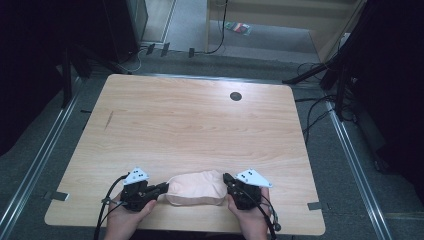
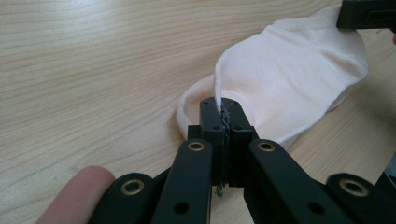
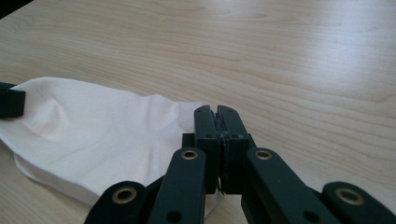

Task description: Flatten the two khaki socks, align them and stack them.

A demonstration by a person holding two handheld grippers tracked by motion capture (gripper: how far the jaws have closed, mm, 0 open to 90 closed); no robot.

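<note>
i've got the left gripper (image 2: 225, 112) and right gripper (image 3: 218, 122) each pinching an opposite end of the white sock (image 1: 196, 188) at the table's (image 1: 200, 120) near edge, and uneven pulling could tug thin fabric free.

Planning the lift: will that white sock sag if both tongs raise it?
Probably yes: the sock looks soft and floppy, its pinched edge folding up thin between the left tongs. It likely weighs little and won't slip, since the right tongs also clamp it.
</note>
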